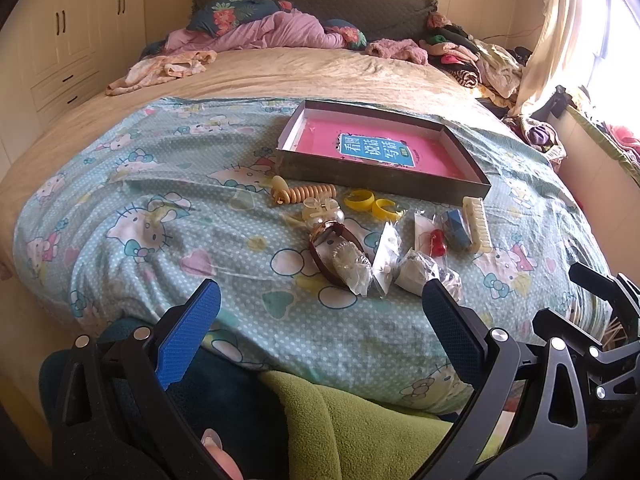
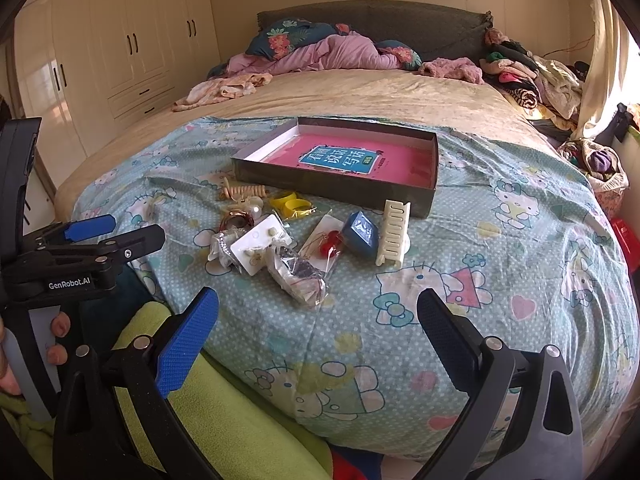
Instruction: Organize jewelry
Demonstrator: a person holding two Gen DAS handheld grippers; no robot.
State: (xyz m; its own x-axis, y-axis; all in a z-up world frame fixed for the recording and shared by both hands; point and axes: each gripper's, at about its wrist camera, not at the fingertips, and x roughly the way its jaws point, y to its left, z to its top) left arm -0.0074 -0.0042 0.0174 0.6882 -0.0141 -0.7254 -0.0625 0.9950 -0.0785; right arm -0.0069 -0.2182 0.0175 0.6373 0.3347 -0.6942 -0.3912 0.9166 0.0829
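Both grippers hang low at the foot of the bed, over the quilt [image 2: 460,240], neither near the jewelry yet. Left gripper [image 1: 320,320]: jaws spread wide, nothing between them. Right gripper [image 2: 318,320]: the same, released and empty.

The jewelry lies in a loose cluster on the quilt, just in front of the tray [image 2: 432,196], none of it inside. Seen there: comb [image 2: 394,232], blue box [image 2: 362,234], yellow rings [image 2: 294,204], coil band [image 1: 308,193], watch [image 1: 334,248], red earrings [image 2: 330,242], earring card [image 2: 260,248], clear bags [image 1: 412,270].

Step in hand, as I judge it: first reach and pick. Best to start with a firm outlying piece, the comb or blue box; both sit nearest the tray's near wall. Come down with fingers astride the short axis, close gently, lift clear of the wall before dropping in. The bags look slippery and overlap; leave them until neighbours are gone. The soft quilt will give under pressure.

Views differ: the right view shows the left gripper from the side with a hand [image 2: 56,340] on its grip, and the card face-on. The left view shows the watch strap plainly, largely hidden from the right
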